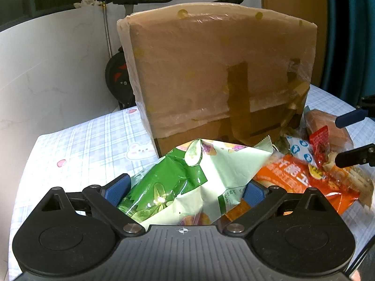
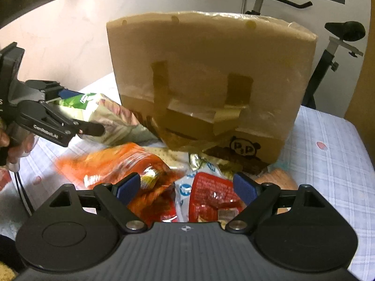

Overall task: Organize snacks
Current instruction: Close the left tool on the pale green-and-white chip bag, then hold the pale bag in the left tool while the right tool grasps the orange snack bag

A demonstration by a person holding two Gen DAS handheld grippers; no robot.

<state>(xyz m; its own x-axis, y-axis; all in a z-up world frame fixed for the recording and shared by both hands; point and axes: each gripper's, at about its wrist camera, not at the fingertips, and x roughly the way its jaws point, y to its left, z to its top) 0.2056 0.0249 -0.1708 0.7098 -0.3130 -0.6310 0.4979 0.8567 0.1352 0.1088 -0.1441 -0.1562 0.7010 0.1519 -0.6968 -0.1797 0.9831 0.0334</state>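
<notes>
- Left claw point(image 1: 187, 188) clamped on a green and pale snack bag point(image 1: 187, 180), blue pads pressing the crinkled film from both sides, bag lifted clear of the pile as seen from the right wrist view.
- Right claw point(image 2: 187, 187) spread wide, holding nothing, hovering just above a red packet point(image 2: 212, 194) with a white-and-blue packet point(image 2: 184, 190) tucked beside it on the left.
- Remaining snacks heaped at the near foot of a tall cardboard box point(image 1: 218, 70): an orange bag point(image 1: 297, 178) left of the red packet, a tan wrapped bun point(image 1: 328, 126) at the far right of the heap.
- Probable step: carrying the green bag off to its place while lining up the right claw for the next pick.
- Advice for the carry: hold the squeeze steady, since slick film slips easily; keep the bag high enough to clear the orange bag below.
- Advice for the next pick: lower straight over the red packet, centre it between the pads, avoid catching the white-and-blue packet's edge along with it.
- Risk: overlapping wrappers likely to drag neighbours along when one is lifted.
- Surface: a counter under a pale blue checked cloth point(image 1: 77, 145) printed with small bunnies and pink spots, soft enough to wrinkle.
- Room: white wall point(image 1: 46, 70) at the far left, black exercise bike point(image 2: 339, 37) behind the box, wooden panel at the far right.
</notes>
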